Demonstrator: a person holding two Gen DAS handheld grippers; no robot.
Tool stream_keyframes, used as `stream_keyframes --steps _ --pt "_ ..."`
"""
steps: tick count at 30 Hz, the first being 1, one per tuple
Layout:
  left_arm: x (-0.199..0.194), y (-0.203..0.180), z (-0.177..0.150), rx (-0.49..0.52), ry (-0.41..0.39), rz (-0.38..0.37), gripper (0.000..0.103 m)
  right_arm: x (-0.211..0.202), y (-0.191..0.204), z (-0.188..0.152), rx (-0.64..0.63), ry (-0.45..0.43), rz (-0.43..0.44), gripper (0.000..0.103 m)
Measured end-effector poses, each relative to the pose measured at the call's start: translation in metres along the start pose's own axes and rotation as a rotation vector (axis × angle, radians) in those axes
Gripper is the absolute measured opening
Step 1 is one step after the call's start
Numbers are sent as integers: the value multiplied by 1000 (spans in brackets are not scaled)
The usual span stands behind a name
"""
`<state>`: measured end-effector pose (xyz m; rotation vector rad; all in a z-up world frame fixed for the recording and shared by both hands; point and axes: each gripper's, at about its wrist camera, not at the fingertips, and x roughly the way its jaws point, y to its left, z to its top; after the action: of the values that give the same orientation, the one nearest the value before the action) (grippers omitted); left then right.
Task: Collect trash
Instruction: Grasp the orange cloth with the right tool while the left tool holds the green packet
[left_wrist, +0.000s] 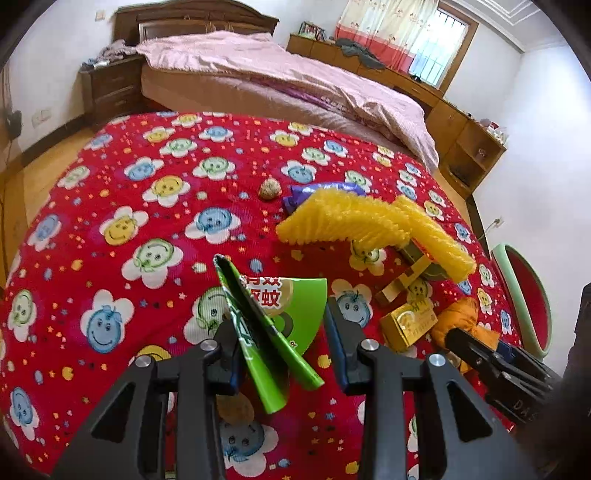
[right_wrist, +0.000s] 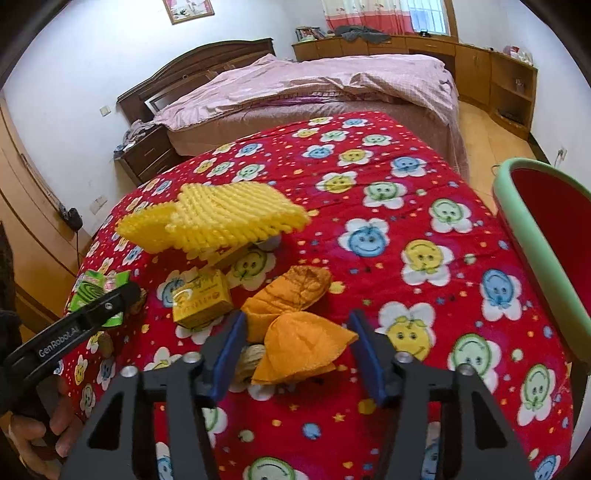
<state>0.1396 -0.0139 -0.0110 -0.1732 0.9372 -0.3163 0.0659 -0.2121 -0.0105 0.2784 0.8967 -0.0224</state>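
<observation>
Trash lies spread over the worktop (right_wrist: 424, 177), which is covered with a red cloth with smiling flowers, and almost nothing seems collected yet. The red bin with a green rim (right_wrist: 532, 236) stands at the right edge of the worktop; its inside looks empty as far as the right wrist view shows.

The left tool (left_wrist: 280, 336) has its fingers wide apart around a flattened green mosquito-coil box (left_wrist: 280, 314). The box touches the left finger but the right finger is clear of it, so it is not yet gripped. The right tool (right_wrist: 297, 350) is also wide, with an orange crumpled wrapper (right_wrist: 295, 332) between its fingers; whether they touch it I cannot tell.

Left on the cloth are a yellow foam net (left_wrist: 354, 221), a purple wrapper (left_wrist: 325, 192) behind it, a small gold box (right_wrist: 201, 299), a folded yellow carton (left_wrist: 406, 280) and a small round husk (left_wrist: 269, 190) farther away. A pale round thing under the orange wrapper is too hidden to name.

By my judgement the task is at its beginning: both tools are about to make a grasp, and every piece has yet to go to the bin.
</observation>
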Motion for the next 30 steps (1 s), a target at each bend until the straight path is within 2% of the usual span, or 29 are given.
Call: stream_keyframes --steps 1,6,13,30 --pt "2 0 0 5 5 -1 37 1 1 0 -2 1 8 46" --pt "4 1 2 10 14 -20 37 3 9 -1 -2 9 71 25" --pt "4 2 1 5 19 -34 37 -4 18 -2 -43 -19 59 19" --pt "-19 -14 -5 6 21 -84 37 -43 12 -5 -27 -108 75 18"
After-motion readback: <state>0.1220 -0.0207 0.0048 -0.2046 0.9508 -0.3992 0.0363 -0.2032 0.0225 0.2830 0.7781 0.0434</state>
